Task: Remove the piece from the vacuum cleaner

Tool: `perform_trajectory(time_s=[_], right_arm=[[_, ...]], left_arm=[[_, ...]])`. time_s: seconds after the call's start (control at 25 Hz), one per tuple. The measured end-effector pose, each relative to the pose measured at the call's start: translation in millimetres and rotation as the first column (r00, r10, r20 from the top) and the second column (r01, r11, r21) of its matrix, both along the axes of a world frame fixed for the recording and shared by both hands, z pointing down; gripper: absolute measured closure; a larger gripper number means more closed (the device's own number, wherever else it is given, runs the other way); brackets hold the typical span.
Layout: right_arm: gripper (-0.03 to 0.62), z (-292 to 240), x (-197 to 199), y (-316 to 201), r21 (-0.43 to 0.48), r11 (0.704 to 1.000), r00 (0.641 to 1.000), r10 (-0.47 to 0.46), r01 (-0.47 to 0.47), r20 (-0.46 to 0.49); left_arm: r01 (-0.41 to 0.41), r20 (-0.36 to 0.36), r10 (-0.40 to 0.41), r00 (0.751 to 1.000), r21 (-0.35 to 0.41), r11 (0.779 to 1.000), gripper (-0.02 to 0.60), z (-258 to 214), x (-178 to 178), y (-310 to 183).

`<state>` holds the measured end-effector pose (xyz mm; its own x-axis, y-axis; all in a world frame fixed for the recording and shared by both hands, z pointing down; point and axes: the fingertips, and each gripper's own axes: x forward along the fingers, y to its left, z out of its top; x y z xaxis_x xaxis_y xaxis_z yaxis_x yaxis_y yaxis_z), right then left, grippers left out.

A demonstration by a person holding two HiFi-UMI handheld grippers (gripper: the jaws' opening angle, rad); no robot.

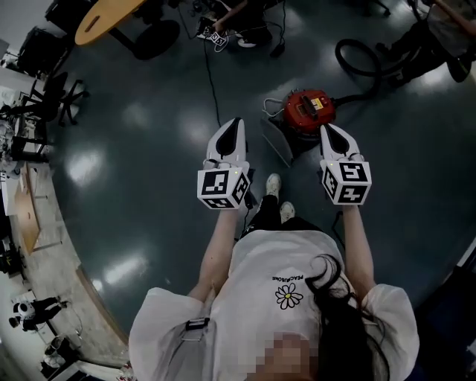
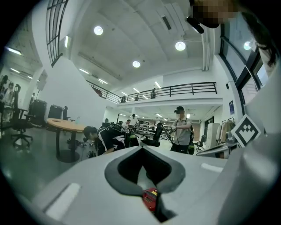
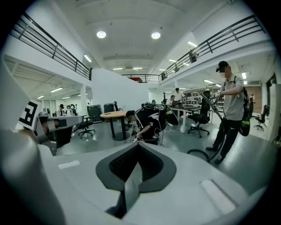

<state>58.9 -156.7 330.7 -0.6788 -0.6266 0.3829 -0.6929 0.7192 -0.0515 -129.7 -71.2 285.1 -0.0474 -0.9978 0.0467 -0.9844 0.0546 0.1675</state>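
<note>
The vacuum cleaner, a red canister, sits on the dark floor just beyond both grippers. Its black hose curls away to the upper right. My left gripper is held in the air to the left of the canister, shut and holding nothing. My right gripper hangs beside the canister's near right edge, also shut and holding nothing. A slice of the red canister shows through the gap under the left gripper. Past the right gripper, a standing person holds the vacuum's wand, and the hose lies on the floor.
A round wooden table and office chairs stand at the far left. A crouching person works at the top centre, and a cable runs across the floor toward the canister. My own feet are just behind it.
</note>
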Motion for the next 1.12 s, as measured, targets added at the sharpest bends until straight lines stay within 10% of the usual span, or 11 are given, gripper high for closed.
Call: perform_trajectory(time_s=[0.32, 0.64, 1.12], right_arm=[[0.571, 16, -56, -71, -0.016, 1.000, 1.000, -0.008, 0.008, 0.006], [0.571, 37, -63, -111, -0.109, 0.994, 1.000, 0.022, -0.024, -0.016], [0.571, 311, -64, -186, -0.388, 0.920, 0.942, -0.172, 0.049, -0.288]], left_arm=[[-0.002, -0.021, 0.002, 1.000, -0.002, 1.000, 0.581, 19, -49, -76], [-0.074, -0.081, 0.061, 0.995, -0.170, 0.983, 0.581, 65, -33, -116], [-0.149, -0.249, 0.017, 0.968, -0.524, 0.839, 0.581, 310, -11, -175]])
